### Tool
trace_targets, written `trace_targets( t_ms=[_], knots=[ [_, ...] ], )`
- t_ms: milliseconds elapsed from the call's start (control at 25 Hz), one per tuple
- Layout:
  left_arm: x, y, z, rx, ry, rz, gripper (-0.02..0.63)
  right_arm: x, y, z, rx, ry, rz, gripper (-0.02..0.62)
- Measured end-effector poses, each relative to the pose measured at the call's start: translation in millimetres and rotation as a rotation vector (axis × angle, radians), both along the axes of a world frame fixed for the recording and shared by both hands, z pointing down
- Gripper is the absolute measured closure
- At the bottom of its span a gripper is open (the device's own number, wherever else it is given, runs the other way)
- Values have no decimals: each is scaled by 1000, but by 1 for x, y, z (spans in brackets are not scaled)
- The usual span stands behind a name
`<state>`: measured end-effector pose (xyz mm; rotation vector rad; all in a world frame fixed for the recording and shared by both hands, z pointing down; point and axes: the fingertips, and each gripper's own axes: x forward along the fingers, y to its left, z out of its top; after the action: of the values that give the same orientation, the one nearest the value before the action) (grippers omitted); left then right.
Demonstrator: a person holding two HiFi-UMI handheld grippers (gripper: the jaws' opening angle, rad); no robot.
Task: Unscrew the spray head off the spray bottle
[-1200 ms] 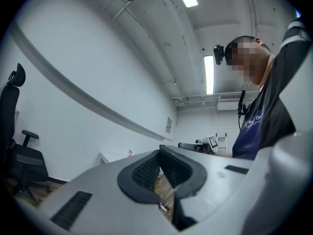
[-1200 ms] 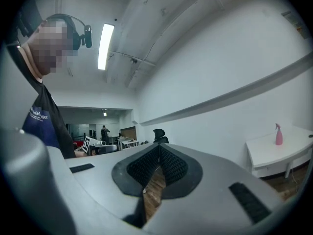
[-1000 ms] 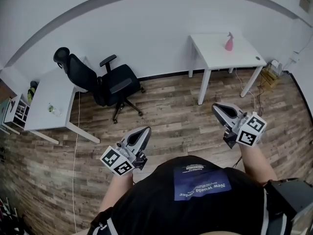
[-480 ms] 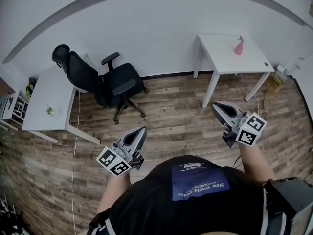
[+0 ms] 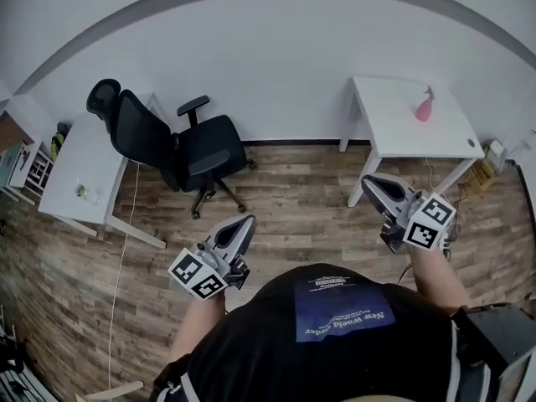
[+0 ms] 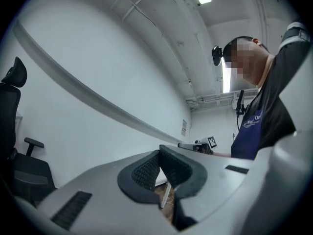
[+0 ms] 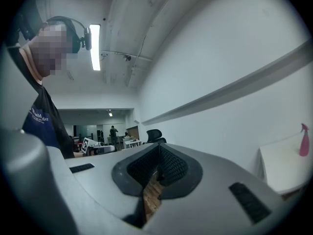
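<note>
Head view: left gripper (image 5: 245, 222) & right gripper (image 5: 369, 183) were both closed, empty. Pink spray bottle (image 5: 425, 107) stood on white table (image 5: 394, 124), beyond right gripper, well apart — of the gripper views, only right gripper view caught it.

A pink spray bottle (image 5: 425, 107) is being carried by the white table (image 5: 394, 122) beyond the right gripper (image 5: 369, 181); a black chair (image 5: 180, 152) is being borne by the floor (image 5: 310, 201) beyond the left gripper (image 5: 249, 221).
</note>
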<state>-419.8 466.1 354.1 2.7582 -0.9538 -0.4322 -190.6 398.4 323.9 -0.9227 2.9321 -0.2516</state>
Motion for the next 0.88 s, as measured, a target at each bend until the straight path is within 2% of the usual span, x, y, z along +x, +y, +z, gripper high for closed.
trace_targets(
  t_ms=[360, 560, 680, 880],
  knots=[
    [76, -70, -3, 0, 9, -33, 603, 65, -71, -1, 6, 11, -56, 598],
    [112, -95, 1, -16, 3, -19, 603, 91, -95, 4, 2, 8, -67, 598],
    [122, -109, 4, -37, -15, -2, 603, 101, -111, 9, -12, -6, -56, 600],
    [116, -142, 8, -54, -14, 12, 603, 100, -139, 18, -28, -17, -29, 598]
  ],
)
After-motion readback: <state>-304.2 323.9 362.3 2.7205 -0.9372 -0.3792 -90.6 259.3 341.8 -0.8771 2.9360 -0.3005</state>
